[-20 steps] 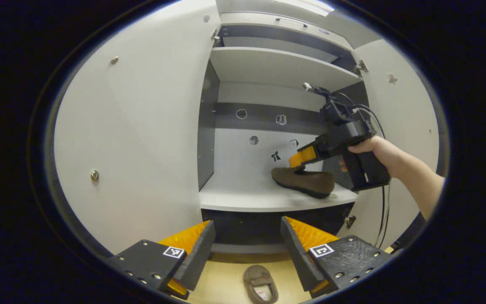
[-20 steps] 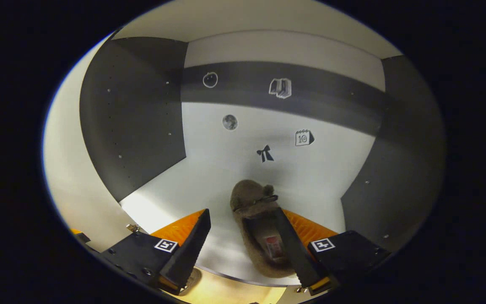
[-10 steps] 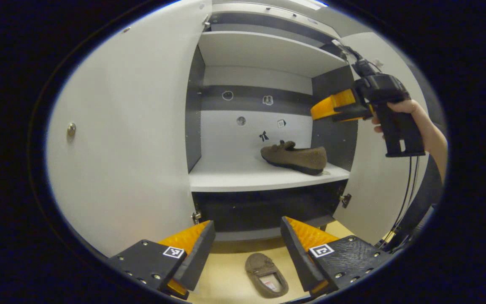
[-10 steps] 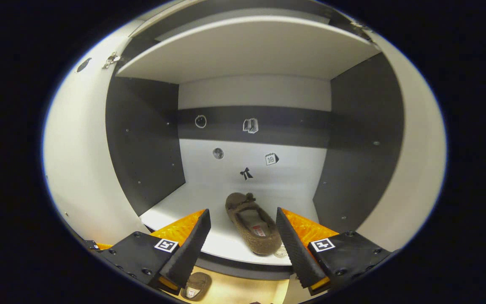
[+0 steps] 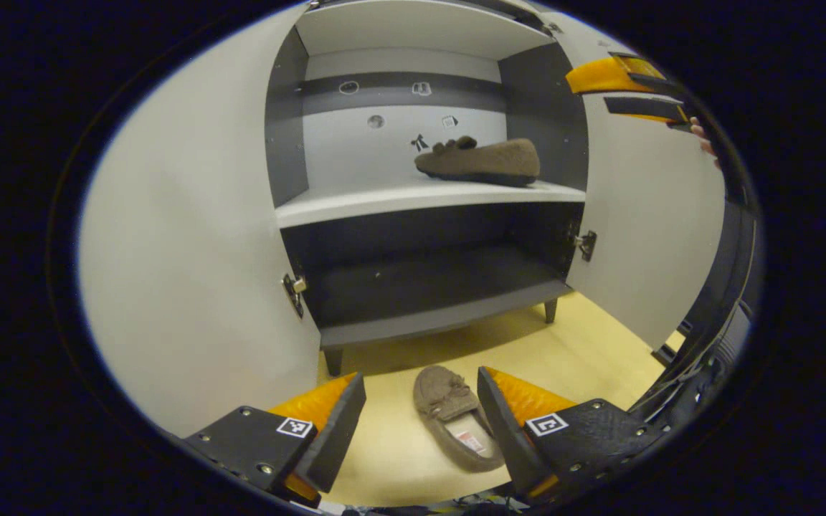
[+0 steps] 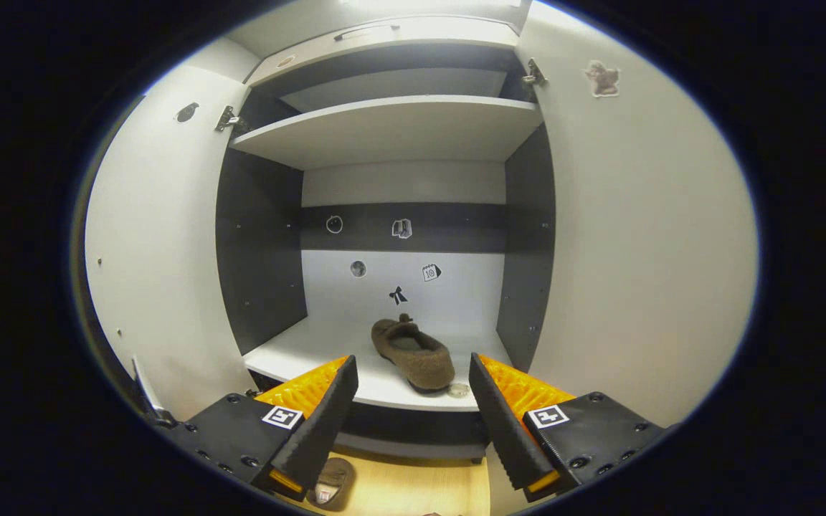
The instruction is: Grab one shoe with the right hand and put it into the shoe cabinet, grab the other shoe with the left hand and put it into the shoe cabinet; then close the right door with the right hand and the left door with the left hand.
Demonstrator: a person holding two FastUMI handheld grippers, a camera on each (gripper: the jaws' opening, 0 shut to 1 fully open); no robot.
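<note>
- Left door of the shoe cabinet stood swung wide open, its white inner face towards the camera in the left gripper view.
- Left gripper hung low over the yellow floor, jaws spread wide and holding nothing.
- Second shoe, a brown slipper, lay on the floor in front of the cabinet, toe towards it, seen between the left gripper's fingers but not touched by them. Its heel end showed at the bottom of the right gripper view too.
- First shoe sat on the white middle shelf, towards the right side, toe pointing left in the left gripper view. That half of the task looked done.
- Right gripper was outside the cabinet front, level with the middle shelf, jaws wide apart and empty; the shelved shoe lay well beyond its fingertips. It also showed at the upper right of the left gripper view, near the right door.
- Right door stood open.
- Judged step: picking up the second shoe with the left hand.
- Next move likely calls for lowering the left jaws astride the slipper, one finger each side, closing on it, then lifting it to the free left part of the shelf.
</note>
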